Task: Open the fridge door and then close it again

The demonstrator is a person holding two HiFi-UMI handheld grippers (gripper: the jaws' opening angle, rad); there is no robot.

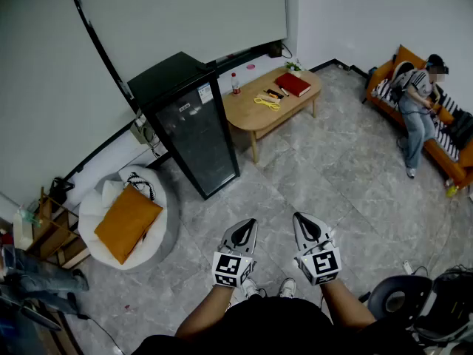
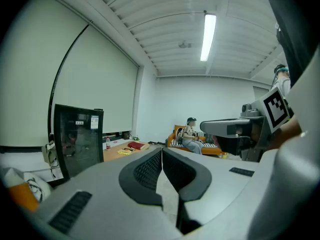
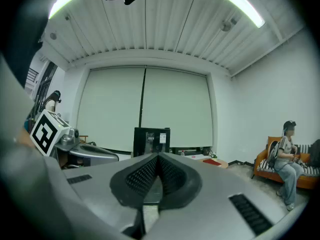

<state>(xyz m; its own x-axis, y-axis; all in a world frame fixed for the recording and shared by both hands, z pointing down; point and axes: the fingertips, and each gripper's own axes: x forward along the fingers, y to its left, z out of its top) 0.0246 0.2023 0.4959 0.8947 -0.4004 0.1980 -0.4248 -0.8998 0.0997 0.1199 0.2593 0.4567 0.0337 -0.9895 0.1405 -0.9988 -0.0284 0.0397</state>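
Note:
A tall black fridge (image 1: 190, 120) with a dark glass door stands against the far wall, its door shut. The fridge (image 2: 78, 139) shows at the left in the left gripper view, and the fridge (image 3: 151, 140) sits dead ahead in the right gripper view. My left gripper (image 1: 251, 222) and right gripper (image 1: 297, 217) hang side by side over the floor, well short of the fridge. Both are shut with nothing between their jaws. The left gripper (image 2: 162, 149) and the right gripper (image 3: 158, 156) show their tips touching.
A wooden coffee table (image 1: 270, 100) with a red book (image 1: 293, 84) and a bottle (image 1: 236, 83) stands right of the fridge. A white beanbag with an orange cushion (image 1: 126, 221) lies at the left. A person (image 1: 416, 111) sits on an orange sofa (image 1: 436, 140) at the right.

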